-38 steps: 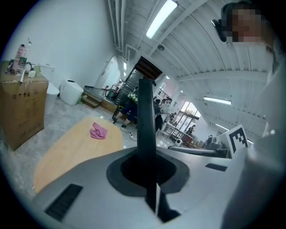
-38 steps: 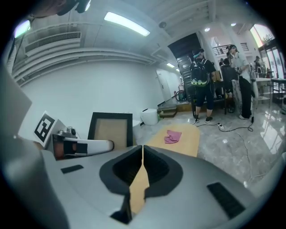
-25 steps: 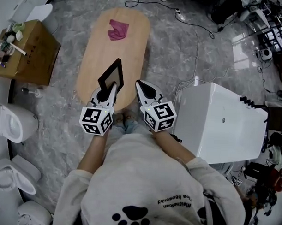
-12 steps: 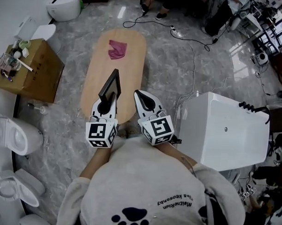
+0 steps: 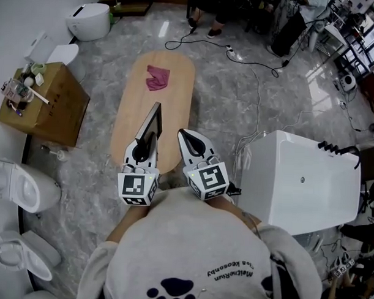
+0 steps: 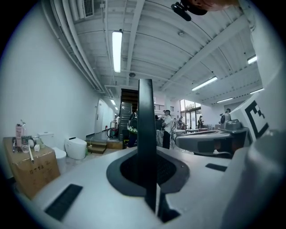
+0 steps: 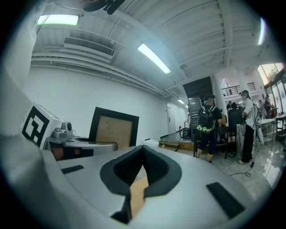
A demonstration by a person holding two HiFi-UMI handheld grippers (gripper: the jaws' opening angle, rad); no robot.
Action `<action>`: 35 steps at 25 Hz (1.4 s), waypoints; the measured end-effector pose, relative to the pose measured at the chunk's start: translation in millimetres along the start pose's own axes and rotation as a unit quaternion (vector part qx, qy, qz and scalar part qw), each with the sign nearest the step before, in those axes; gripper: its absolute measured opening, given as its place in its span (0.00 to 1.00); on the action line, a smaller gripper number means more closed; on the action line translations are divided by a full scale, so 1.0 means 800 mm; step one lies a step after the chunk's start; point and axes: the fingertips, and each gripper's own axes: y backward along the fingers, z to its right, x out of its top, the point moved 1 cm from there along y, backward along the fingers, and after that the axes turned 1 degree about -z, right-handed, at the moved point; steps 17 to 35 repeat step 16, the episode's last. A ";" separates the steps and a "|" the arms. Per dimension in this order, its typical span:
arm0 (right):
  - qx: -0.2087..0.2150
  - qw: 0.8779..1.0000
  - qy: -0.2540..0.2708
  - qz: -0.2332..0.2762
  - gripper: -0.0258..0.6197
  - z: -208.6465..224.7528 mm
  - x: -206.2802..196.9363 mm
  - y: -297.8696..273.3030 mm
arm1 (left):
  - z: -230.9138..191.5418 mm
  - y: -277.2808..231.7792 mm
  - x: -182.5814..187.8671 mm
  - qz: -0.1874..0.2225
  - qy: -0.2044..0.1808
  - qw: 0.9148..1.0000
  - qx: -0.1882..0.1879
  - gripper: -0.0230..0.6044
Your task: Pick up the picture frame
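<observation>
Risen higher, picture frame [image 5: 153, 119] clamped in left hand-held gripper [image 5: 147, 134], above table [image 5: 177, 84]

I wore a pale grey sweatshirt [image 5: 202, 238] with long, loose sleeves [image 5: 97, 265]. It bore a black paw print [image 5: 173, 289] and a short line of small dark lettering [image 5: 232, 270]. My left gripper [image 5: 148, 138] and right gripper [image 5: 183, 134] had smooth white shells with black-lined jaws. Each ended in a white cube [image 5: 137, 187] printed with black square markers.

Black picture frame [image 5: 150, 126] upright, lifted above table.
</observation>
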 end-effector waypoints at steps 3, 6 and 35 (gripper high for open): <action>0.003 1.000 0.005 0.007 0.05 0.003 0.002 0.003 | 0.003 -0.001 0.000 0.004 -0.001 1.000 0.004 0.06; 0.005 1.000 0.008 0.010 0.05 0.008 0.003 0.010 | 0.010 -0.002 -0.001 0.006 0.001 1.000 0.006 0.06; 0.015 1.000 0.016 0.008 0.05 0.013 -0.002 0.013 | 0.019 -0.006 -0.006 0.013 0.002 1.000 0.004 0.06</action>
